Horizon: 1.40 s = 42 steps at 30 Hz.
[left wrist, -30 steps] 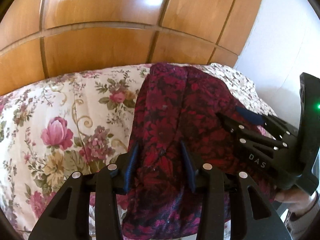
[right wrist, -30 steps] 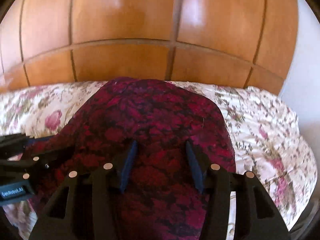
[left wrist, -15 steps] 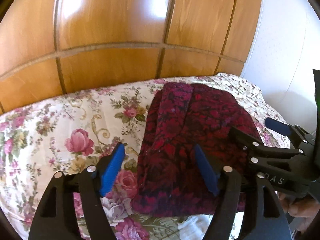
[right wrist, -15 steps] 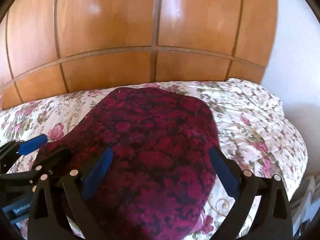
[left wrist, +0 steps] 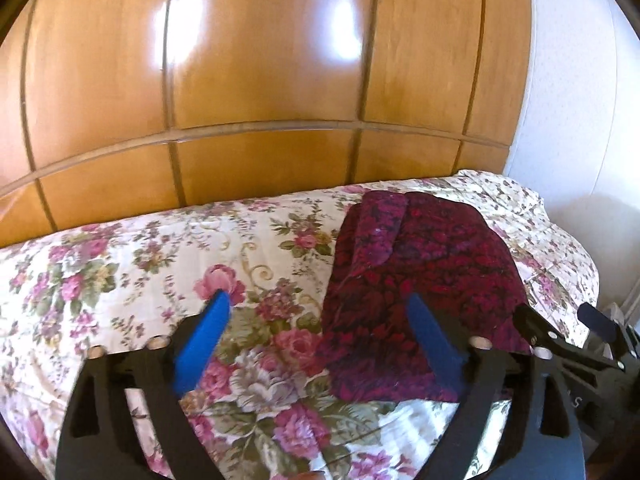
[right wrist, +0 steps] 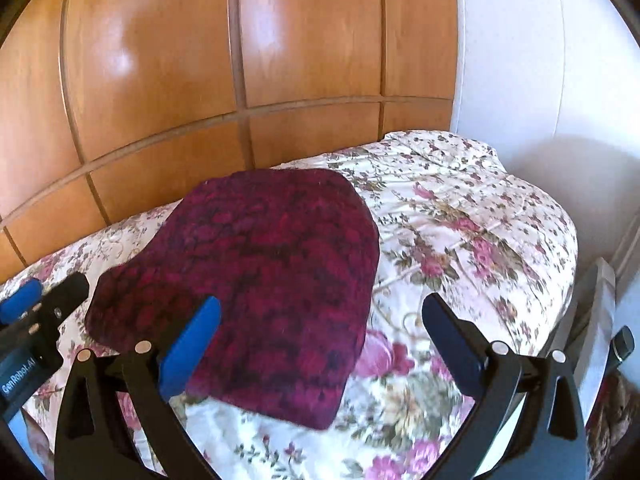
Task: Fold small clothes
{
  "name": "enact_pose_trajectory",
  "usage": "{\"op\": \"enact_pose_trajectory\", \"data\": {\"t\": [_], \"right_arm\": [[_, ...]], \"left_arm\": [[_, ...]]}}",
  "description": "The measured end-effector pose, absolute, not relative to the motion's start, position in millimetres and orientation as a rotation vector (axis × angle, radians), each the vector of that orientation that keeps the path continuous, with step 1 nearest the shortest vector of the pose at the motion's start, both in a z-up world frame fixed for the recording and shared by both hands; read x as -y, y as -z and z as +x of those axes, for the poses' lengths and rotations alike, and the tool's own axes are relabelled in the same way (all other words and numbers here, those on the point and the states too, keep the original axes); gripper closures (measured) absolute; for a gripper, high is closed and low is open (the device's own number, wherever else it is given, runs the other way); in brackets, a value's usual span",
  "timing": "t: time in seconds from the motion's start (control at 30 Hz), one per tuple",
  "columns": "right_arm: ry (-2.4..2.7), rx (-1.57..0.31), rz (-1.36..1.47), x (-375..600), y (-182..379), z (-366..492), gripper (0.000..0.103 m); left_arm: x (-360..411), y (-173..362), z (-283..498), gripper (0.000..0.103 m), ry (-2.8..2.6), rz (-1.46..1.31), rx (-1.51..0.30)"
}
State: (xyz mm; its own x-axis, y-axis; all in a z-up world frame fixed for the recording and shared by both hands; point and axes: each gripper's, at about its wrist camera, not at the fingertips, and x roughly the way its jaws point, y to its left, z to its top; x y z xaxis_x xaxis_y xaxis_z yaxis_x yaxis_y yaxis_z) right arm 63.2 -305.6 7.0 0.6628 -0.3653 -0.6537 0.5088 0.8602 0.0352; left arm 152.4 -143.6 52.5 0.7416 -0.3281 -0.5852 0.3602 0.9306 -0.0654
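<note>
Folded crimson garment [left wrist: 420, 280] lies on floral bedspread [left wrist: 140, 264], beyond both grippers' wide-spread, empty fingers [left wrist: 202, 336].

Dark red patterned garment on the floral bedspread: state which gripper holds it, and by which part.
Neither. The left gripper and right gripper both have jaws spread wide with nothing between them; the folded dark red patterned garment lies free on the floral bedspread.

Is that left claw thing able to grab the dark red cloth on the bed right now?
Probably yes. The left gripper stands open, holding nothing, and the folded red garment lies flat on the floral bedspread just ahead, its near edge uncovered. The right gripper is open too and sits off to the side.
</note>
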Motion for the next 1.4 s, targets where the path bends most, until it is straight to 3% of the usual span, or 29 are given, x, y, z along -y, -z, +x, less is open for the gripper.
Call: {"op": "enact_pose_trajectory", "data": {"t": [0.5, 0.57, 1.4], "right_arm": [[0.538, -0.668, 0.2, 275.0, -12.8, 48.3, 0.002], [0.533, -0.663, 0.193, 272.3, -12.5, 46.9, 0.002], [0.524, -0.624, 0.182, 261.4, -13.6, 36.3, 0.002]], "left_arm": [[107.5, -40.8, 128.2, 0.008, 0.299, 0.055, -0.617], [105.9, -42.3, 125.4, 0.004, 0.296, 0.056, -0.605], [99.2, -48.7, 115.7, 0.004, 0.287, 0.052, -0.593]]}}
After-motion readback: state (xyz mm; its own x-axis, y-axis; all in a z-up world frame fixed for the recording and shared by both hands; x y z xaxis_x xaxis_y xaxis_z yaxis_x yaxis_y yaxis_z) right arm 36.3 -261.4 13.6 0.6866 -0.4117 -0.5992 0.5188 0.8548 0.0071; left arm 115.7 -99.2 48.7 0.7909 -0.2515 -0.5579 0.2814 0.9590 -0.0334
